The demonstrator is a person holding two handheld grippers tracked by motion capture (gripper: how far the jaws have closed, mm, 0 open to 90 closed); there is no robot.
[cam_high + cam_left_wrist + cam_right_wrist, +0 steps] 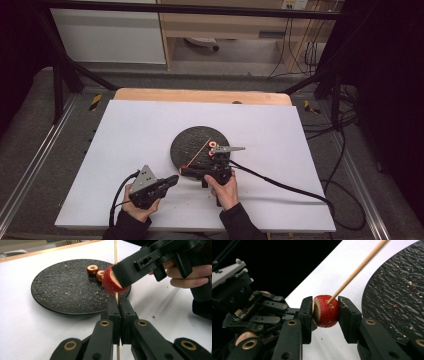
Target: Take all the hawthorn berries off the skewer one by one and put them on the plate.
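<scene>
Two grippers share one job: threading red fruit onto a thin wooden skewer (358, 268). The left gripper (119, 305) has its jaws pressed together on the skewer's lower end, holding the stick just off the near rim of the dark round plate (62, 287). The right gripper (325, 310) has its jaws clamped on a red cored fruit (325, 311), likely a hawthorn, already pierced by the skewer and sitting at the plate's near edge, just above the left gripper. Two more cored fruits (96, 272) lie on the plate, beyond the pierced one. To do this step well, I judge the left gripper should hold the stick rigid while the right slides the fruit straight along the skewer's line, down toward the clamped end. Any sideways pull could bend or snap the thin stick, or tear the hole wider. Squeezing harder risks crushing the soft flesh; the grip needs only enough pressure to stop the fruit from slipping between the pads.
</scene>
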